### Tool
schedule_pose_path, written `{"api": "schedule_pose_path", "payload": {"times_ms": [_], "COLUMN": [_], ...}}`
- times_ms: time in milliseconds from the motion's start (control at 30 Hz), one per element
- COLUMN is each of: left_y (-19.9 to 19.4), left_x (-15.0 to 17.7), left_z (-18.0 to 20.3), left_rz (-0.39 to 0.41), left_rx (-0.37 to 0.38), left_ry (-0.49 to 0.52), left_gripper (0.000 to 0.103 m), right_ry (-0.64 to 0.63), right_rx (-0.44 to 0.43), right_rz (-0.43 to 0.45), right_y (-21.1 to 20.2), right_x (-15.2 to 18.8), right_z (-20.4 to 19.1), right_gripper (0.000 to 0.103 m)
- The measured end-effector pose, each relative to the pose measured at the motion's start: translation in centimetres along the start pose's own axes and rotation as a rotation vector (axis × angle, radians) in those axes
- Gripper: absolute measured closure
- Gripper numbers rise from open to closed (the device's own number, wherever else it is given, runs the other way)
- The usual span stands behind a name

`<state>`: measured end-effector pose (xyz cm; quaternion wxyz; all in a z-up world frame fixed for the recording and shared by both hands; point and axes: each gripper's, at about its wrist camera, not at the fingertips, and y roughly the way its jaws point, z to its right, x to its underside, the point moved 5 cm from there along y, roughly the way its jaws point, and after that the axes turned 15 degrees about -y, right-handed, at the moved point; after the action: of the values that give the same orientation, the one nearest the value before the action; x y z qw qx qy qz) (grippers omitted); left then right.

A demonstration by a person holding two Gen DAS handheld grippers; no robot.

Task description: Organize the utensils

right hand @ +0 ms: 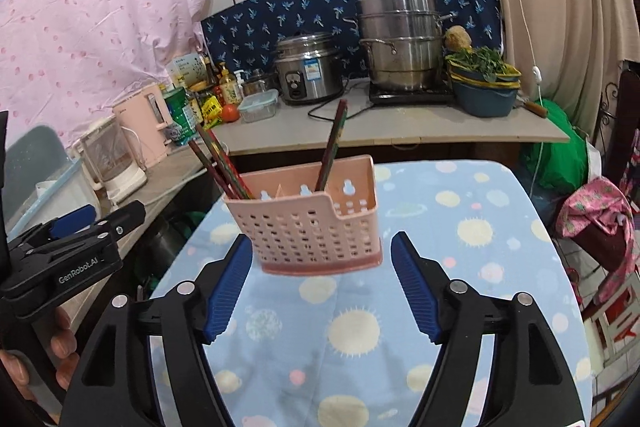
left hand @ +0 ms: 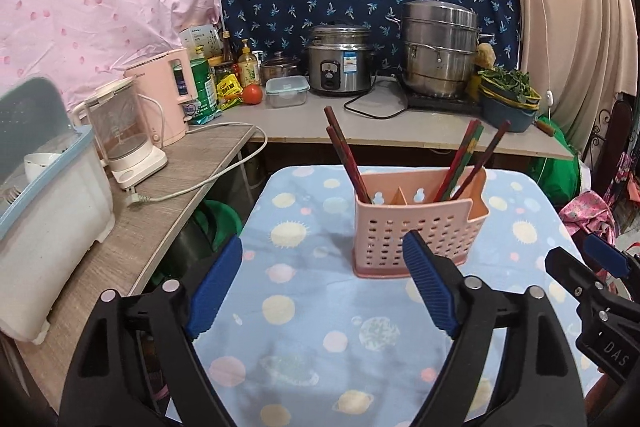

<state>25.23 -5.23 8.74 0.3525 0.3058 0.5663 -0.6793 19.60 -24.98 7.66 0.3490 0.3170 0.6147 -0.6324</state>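
A pink perforated utensil holder [left hand: 420, 227] stands on the blue planet-print cloth [left hand: 304, 327]; it also shows in the right wrist view [right hand: 316, 227]. Dark red chopsticks [left hand: 346, 163] lean in its left compartment and more chopsticks [left hand: 466, 163] in its right one. In the right wrist view chopsticks [right hand: 220, 163] lean left and another pair [right hand: 332, 147] stands in the middle. My left gripper [left hand: 322, 283] is open and empty, just short of the holder. My right gripper [right hand: 320, 287] is open and empty, its blue pads [right hand: 228, 287] either side of the holder's near face.
A wooden shelf at left carries a dish rack [left hand: 48, 219], a glass kettle [left hand: 124, 143] and a pink kettle [left hand: 168, 95] with a loose cord. The back counter holds a rice cooker [left hand: 340, 63], a steel steamer [left hand: 440, 47], bottles, a tomato and a bowl of greens [left hand: 508, 99].
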Motion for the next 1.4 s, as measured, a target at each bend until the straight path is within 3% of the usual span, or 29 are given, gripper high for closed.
{"api": "schedule_pose_path", "payload": {"times_ms": [200, 333, 533, 633, 833, 1400], "left_y": [-1.1, -1.6, -2.0, -2.1, -1.8, -1.7], "left_x": [1.6, 2.2, 3.3, 3.9, 5.1, 6.3], "left_z": [-0.6, -0.8, -1.0, -1.1, -1.8, -2.3], "left_rz": [-0.011, -0.011, -0.025, -0.030, -0.058, -0.059], "left_rx": [-0.009, -0.021, -0.031, -0.037, -0.058, -0.099], "left_ry": [-0.003, -0.002, -0.002, 0.000, -0.014, -0.012], "left_gripper": [0.011, 0.009, 0.007, 0.007, 0.007, 0.007], "right_ry": [0.034, 0.047, 0.041, 0.034, -0.011, -0.027], "right_rx": [0.016, 0.040, 0.061, 0.077, 0.123, 0.124], "right_rz": [-0.054, -0.082, -0.093, -0.096, -0.084, -0.087], "right_y": [-0.5, -0.8, -1.6, -1.9, -2.7, -2.9], "right_x": [2.6, 3.9, 4.9, 5.1, 5.5, 6.0], "right_z": [0.1, 0.3, 0.4, 0.4, 0.0, -0.3], "right_gripper": [0.029, 0.020, 0.018, 0.007, 0.007, 0.007]}}
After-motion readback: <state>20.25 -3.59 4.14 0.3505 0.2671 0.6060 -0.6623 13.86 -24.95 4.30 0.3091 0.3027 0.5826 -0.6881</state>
